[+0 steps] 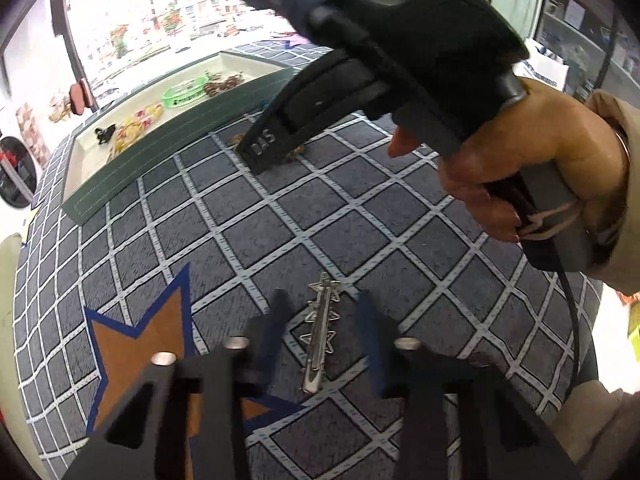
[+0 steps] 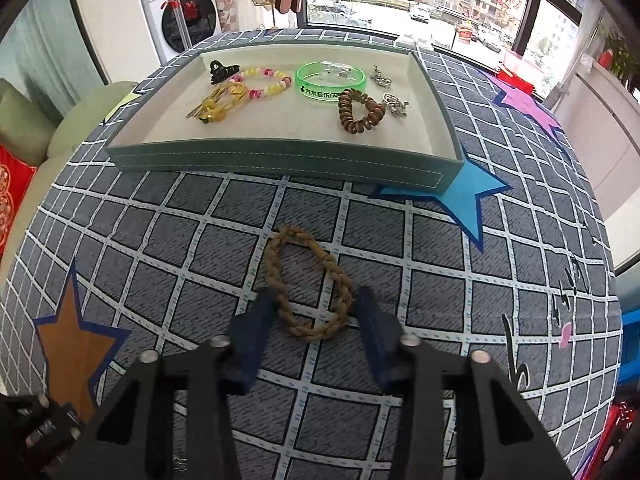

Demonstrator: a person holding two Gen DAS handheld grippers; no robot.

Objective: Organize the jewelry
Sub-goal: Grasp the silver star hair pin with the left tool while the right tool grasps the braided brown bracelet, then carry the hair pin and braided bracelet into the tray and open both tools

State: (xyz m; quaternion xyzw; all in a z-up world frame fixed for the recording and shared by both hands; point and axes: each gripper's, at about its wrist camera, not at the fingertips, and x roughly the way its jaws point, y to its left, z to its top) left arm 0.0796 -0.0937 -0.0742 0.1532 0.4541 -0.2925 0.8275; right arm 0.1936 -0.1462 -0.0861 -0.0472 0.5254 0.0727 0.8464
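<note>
A silver hair clip with star shapes [image 1: 320, 336] lies flat on the grid-patterned cloth [image 1: 360, 220]. My left gripper [image 1: 324, 320] is open, one finger on each side of the clip with small gaps showing. A tan braided bracelet [image 2: 308, 280] lies on the cloth in front of the grey-green tray [image 2: 280, 160]. My right gripper [image 2: 314, 312] straddles its near loop, fingertips close against both sides, and the loop looks unsqueezed. In the left wrist view a hand holds the right gripper [image 1: 272, 152] tip-down on the cloth by the tray [image 1: 160, 152].
In the tray lie a black claw clip [image 2: 222, 70], a beaded bracelet [image 2: 264, 80], a yellow cord piece [image 2: 220, 104], a green bangle [image 2: 330, 82], a brown coil hair tie [image 2: 360, 110] and silver pieces [image 2: 394, 104]. A window and a washing machine [image 2: 180, 20] stand behind the table.
</note>
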